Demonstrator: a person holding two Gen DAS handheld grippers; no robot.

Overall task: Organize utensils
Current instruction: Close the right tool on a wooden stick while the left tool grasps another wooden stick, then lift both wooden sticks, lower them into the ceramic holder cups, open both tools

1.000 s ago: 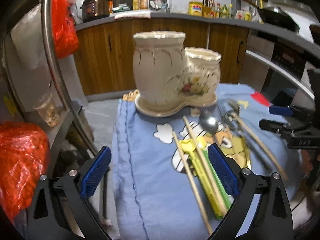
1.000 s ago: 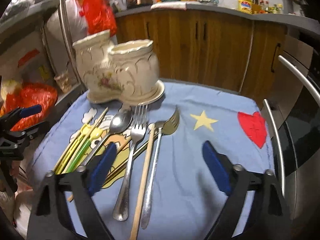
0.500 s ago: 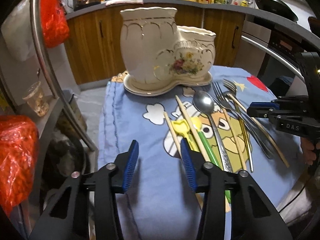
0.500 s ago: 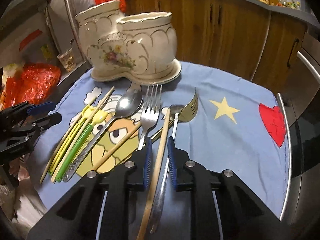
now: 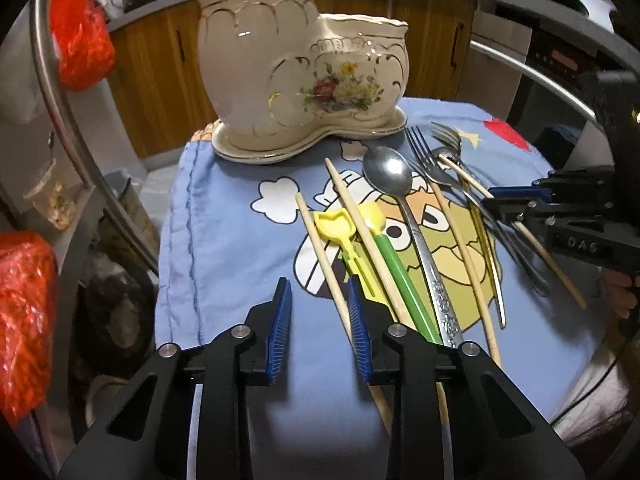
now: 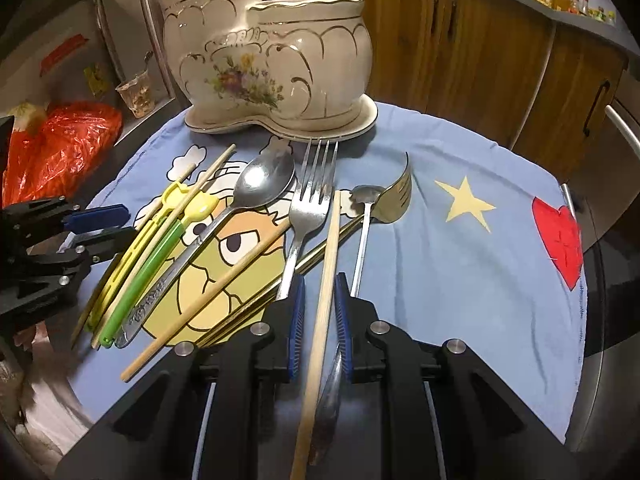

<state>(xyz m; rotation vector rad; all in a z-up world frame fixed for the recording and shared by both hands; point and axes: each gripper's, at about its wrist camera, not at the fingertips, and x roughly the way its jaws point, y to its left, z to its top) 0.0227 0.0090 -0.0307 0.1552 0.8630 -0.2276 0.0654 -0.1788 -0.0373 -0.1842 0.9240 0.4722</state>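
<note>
A cream two-pot ceramic holder (image 5: 304, 72) (image 6: 276, 64) stands at the far side of a blue cartoon cloth (image 5: 224, 240) (image 6: 460, 264). Utensils lie in a row in front of it: wooden chopsticks (image 5: 320, 244), yellow (image 5: 340, 240) and green (image 5: 400, 272) plastic pieces, a steel spoon (image 5: 388, 172) (image 6: 264, 180), forks (image 6: 312, 200). My left gripper (image 5: 320, 300) hovers partly open over bare cloth just left of a chopstick. My right gripper (image 6: 319, 292) has its jaws narrowed around a wooden chopstick (image 6: 326, 264), with small gaps showing either side.
Red plastic bags (image 5: 24, 304) (image 6: 60, 144) hang off the left edge of the table. Wooden cabinets (image 6: 460, 48) and a counter stand behind. A steel appliance handle (image 5: 532, 76) is at the right. A plastic cup (image 6: 136, 94) sits on a shelf left.
Both grippers have moved lower and closer to the utensils. Both jaws have narrowed from wide open; the right one now straddles a wooden chopstick.
</note>
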